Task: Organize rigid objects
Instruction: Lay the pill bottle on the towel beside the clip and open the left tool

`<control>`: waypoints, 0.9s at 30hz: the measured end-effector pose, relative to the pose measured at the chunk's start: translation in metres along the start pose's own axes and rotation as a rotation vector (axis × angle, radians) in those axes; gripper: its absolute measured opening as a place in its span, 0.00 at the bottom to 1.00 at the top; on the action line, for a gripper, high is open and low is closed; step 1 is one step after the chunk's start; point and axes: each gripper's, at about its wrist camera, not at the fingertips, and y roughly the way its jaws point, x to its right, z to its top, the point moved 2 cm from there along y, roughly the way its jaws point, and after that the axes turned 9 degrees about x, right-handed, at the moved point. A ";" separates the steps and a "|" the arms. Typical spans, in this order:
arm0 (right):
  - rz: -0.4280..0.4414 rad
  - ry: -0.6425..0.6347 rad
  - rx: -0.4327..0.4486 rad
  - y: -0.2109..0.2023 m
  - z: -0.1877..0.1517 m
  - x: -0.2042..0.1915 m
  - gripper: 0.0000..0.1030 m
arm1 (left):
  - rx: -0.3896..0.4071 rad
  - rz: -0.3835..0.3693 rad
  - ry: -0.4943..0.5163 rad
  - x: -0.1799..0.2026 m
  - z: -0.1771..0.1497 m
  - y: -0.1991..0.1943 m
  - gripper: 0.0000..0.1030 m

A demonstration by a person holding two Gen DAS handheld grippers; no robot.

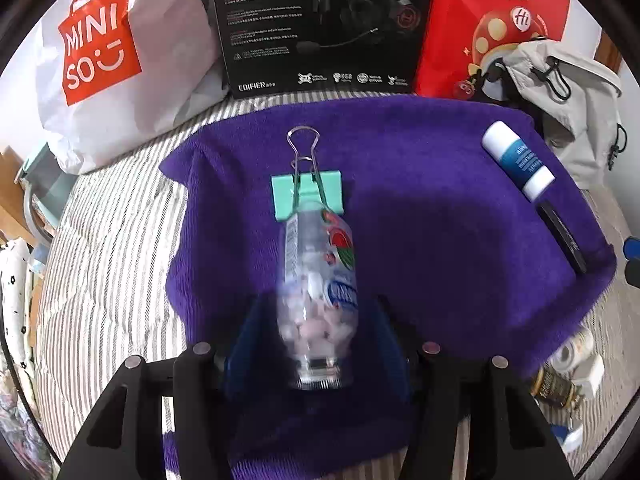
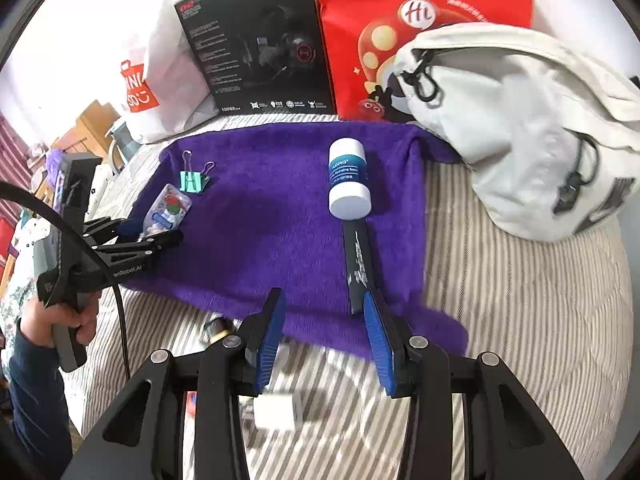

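Your left gripper (image 1: 316, 344) is pinching a clear candy bottle (image 1: 318, 288) by its base, holding it just above the purple towel (image 1: 420, 240) on the striped bed. Your right gripper (image 2: 324, 336) is hanging spread wide and empty at the towel's near edge, one pad beside a dark flat stick (image 2: 360, 268) lying on the towel. Beyond the bottle's tip, a mint binder clip (image 1: 307, 196) is resting on the towel. Farther along, touching the stick's far end, a blue-and-white tube (image 2: 349, 178) is lying on the towel.
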 end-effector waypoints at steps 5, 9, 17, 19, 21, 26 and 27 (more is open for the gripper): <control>-0.007 0.022 0.008 -0.024 -0.022 0.004 0.44 | 0.025 0.010 -0.049 -0.002 -0.009 -0.026 0.52; -0.021 0.037 0.001 -0.038 -0.044 0.010 0.46 | 0.067 -0.016 -0.032 0.010 -0.022 -0.061 0.52; -0.041 0.070 -0.032 -0.057 -0.090 0.011 0.46 | 0.052 -0.154 0.023 0.065 -0.069 -0.087 0.52; -0.045 0.077 -0.037 -0.062 -0.099 0.009 0.46 | 0.035 -0.174 0.025 0.075 -0.071 -0.079 0.52; -0.044 0.081 -0.040 -0.069 -0.109 0.007 0.46 | 0.026 -0.191 0.027 0.084 -0.073 -0.075 0.53; -0.050 0.092 -0.041 -0.084 -0.127 0.006 0.48 | -0.015 -0.154 0.080 0.100 -0.083 -0.060 0.52; -0.051 0.099 -0.041 -0.085 -0.129 0.007 0.48 | -0.021 -0.148 0.092 0.100 -0.084 -0.058 0.52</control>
